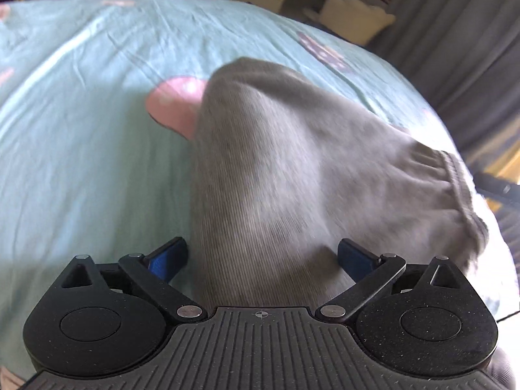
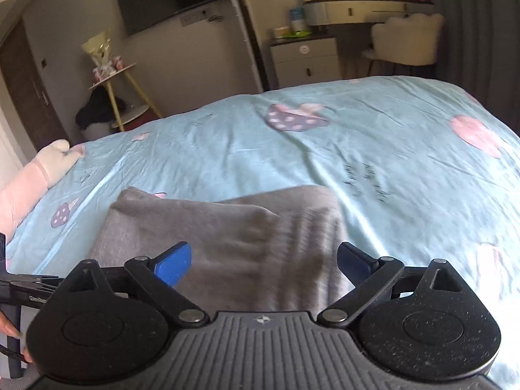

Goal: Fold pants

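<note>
Grey ribbed pants [image 1: 279, 175] lie folded on a light blue bedsheet [image 1: 81, 130]. In the left wrist view they run away from my left gripper [image 1: 262, 258], with the gathered elastic waistband [image 1: 455, 175] at the right. My left gripper is open, its blue pads [image 1: 165, 260] on either side of the near end of the cloth. In the right wrist view the pants [image 2: 227, 237] lie as a folded stack in front of my right gripper [image 2: 263, 263], which is open above their near edge with wide-spread blue pads [image 2: 172, 265].
The sheet [image 2: 373, 149] has pink and purple mushroom prints. A pink and white plush toy [image 2: 39, 175] lies at the bed's left edge. Beyond the bed stand a yellow-legged side table [image 2: 120, 91], a drawer unit [image 2: 305, 61], a white chair [image 2: 406, 39] and grey curtains [image 1: 461, 39].
</note>
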Available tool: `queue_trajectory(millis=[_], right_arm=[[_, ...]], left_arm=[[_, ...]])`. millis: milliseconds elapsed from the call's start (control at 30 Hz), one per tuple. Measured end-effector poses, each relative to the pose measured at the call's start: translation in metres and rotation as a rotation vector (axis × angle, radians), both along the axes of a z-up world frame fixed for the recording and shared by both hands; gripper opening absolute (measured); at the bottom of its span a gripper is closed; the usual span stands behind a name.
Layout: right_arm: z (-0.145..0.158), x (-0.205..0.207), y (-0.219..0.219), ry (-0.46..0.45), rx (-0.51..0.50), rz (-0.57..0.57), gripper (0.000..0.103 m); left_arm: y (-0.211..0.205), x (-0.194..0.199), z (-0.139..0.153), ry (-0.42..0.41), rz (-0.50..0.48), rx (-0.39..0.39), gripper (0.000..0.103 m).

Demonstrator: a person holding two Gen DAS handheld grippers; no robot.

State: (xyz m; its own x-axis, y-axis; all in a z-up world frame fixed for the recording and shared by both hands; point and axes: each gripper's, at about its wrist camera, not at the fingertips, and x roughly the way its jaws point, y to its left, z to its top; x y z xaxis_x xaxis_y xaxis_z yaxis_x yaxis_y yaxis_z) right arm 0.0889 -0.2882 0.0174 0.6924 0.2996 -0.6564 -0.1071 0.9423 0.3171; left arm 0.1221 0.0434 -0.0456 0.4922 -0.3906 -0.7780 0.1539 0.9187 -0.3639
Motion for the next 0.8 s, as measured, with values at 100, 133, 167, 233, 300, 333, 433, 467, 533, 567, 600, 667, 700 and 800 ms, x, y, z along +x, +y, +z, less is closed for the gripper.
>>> queue_trajectory(millis=[100, 133, 167, 233, 300, 333, 433, 467, 533, 567, 600, 667, 700, 800], right_arm=[[-0.028, 0.005, -0.028, 0.153, 0.120, -0.021, 0.097], [-0.037, 0.007, -0.035, 0.191, 0.164, -0.024, 0.097], [-0.047, 0.010, -0.043, 0.224, 0.215, -0.044, 0.096], [-0.061, 0.015, -0.052, 0.261, 0.318, -0.051, 0.096], [-0.068, 0.021, -0.055, 0.266, 0.379, -0.065, 0.096], [-0.071, 0.026, -0.055, 0.266, 0.406, -0.057, 0.096], [-0.082, 0.041, -0.054, 0.283, 0.476, -0.039, 0.096], [-0.083, 0.046, -0.053, 0.285, 0.485, -0.031, 0.096], [-0.084, 0.055, -0.048, 0.286, 0.482, -0.020, 0.096], [-0.083, 0.059, -0.045, 0.285, 0.473, -0.017, 0.096], [-0.082, 0.061, -0.042, 0.285, 0.464, -0.017, 0.096], [-0.080, 0.065, -0.036, 0.273, 0.442, -0.014, 0.091], [-0.078, 0.064, -0.033, 0.269, 0.418, -0.018, 0.088], [-0.073, 0.062, -0.027, 0.257, 0.348, -0.009, 0.074]], left_arm=[[0.008, 0.001, -0.006, 0.050, -0.002, -0.114, 0.102], [0.011, 0.004, -0.008, 0.068, 0.003, -0.153, 0.102], [0.014, 0.005, -0.010, 0.079, 0.014, -0.182, 0.102], [0.018, 0.011, -0.014, 0.102, 0.020, -0.230, 0.102], [0.019, 0.016, -0.017, 0.118, 0.022, -0.253, 0.102], [0.019, 0.019, -0.018, 0.122, 0.019, -0.268, 0.102], [0.017, 0.034, -0.022, 0.144, 0.025, -0.306, 0.102], [0.016, 0.039, -0.023, 0.148, 0.028, -0.315, 0.102], [0.010, 0.048, -0.026, 0.152, 0.034, -0.317, 0.102], [0.005, 0.053, -0.026, 0.155, 0.028, -0.293, 0.102], [-0.001, 0.056, -0.024, 0.147, 0.013, -0.257, 0.102], [-0.014, 0.059, -0.020, 0.114, -0.023, -0.197, 0.101], [-0.018, 0.060, -0.020, 0.108, -0.027, -0.179, 0.096], [-0.016, 0.060, -0.018, 0.101, 0.003, -0.168, 0.075]])
